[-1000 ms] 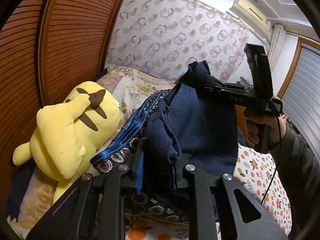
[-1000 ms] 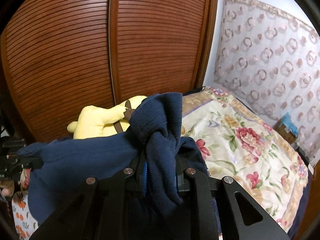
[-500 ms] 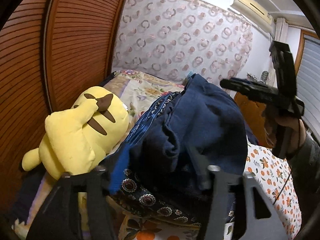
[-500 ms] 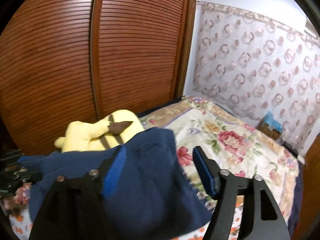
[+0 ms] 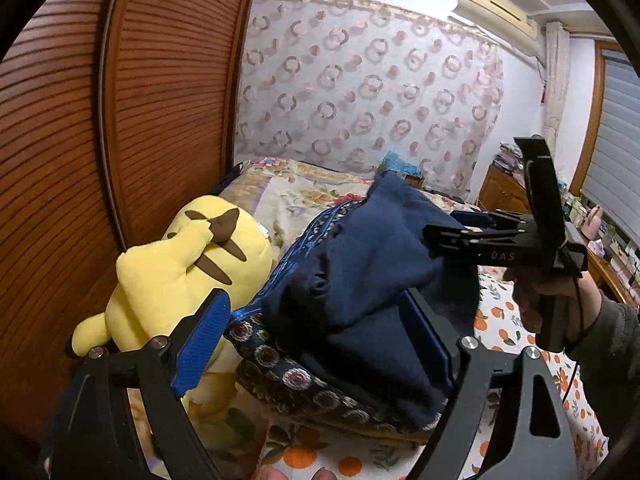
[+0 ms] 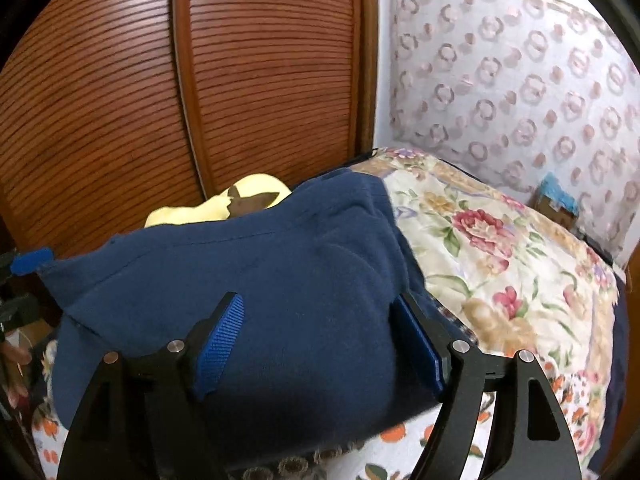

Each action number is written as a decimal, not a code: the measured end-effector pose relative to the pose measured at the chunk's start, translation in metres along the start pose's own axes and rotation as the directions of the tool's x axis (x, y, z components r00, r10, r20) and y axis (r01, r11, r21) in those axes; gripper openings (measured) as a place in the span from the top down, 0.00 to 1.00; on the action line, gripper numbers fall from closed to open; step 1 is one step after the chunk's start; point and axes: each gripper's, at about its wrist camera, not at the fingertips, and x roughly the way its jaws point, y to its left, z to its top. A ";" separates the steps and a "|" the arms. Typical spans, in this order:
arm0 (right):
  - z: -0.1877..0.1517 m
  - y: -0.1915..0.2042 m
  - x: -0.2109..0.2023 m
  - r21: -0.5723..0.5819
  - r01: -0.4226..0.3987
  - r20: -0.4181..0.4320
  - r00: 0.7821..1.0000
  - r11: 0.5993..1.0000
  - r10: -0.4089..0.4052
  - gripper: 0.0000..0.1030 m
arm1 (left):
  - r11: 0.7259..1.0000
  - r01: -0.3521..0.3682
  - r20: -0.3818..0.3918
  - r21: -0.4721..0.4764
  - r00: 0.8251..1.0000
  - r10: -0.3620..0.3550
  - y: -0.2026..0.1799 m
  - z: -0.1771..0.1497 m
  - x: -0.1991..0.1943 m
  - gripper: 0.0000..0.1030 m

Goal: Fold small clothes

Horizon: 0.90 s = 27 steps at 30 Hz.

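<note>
A navy blue garment (image 5: 360, 280) lies folded on a dark patterned cloth (image 5: 280, 368) on the bed. In the left wrist view my left gripper (image 5: 316, 340) straddles its near edge. The jaws are opening and the blue pads (image 5: 200, 344) stand clear of the fabric. My right gripper (image 5: 432, 236) hovers over the garment's right side, held by a hand (image 5: 532, 300). In the right wrist view the right gripper (image 6: 320, 340) hangs over the garment (image 6: 280, 280), jaws opening, pads not pressing on it. A blue pad of the left gripper (image 6: 30, 260) shows at the far left edge.
A yellow plush toy (image 5: 180, 268) lies left of the garment against louvred wooden wardrobe doors (image 5: 140, 120). A floral quilt (image 6: 500, 260) covers the bed beyond, and an orange-print sheet (image 5: 500, 320) lies nearer. A small blue-topped box (image 6: 556, 200) sits by the patterned curtain (image 5: 360, 80).
Both grippers were shut on bunched navy fabric a second ago. They have since opened and let it go, and the garment has dropped flat onto the patterned cloth.
</note>
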 end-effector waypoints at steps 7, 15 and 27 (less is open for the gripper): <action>-0.037 0.015 -0.071 0.049 0.041 0.070 0.997 0.998 -0.044 0.24 | 0.999 0.024 0.025 0.042 0.999 -0.025 -0.023 -0.004 -0.023 0.16; -0.098 0.049 -0.157 0.096 0.110 0.116 0.986 0.989 -0.121 0.18 | 0.989 0.083 0.043 0.120 0.995 -0.089 -0.067 -0.022 -0.050 0.16; -0.174 0.100 -0.265 0.239 0.302 0.158 0.926 0.923 -0.344 0.17 | 0.972 0.124 0.035 0.200 0.990 -0.134 -0.136 -0.044 -0.071 0.16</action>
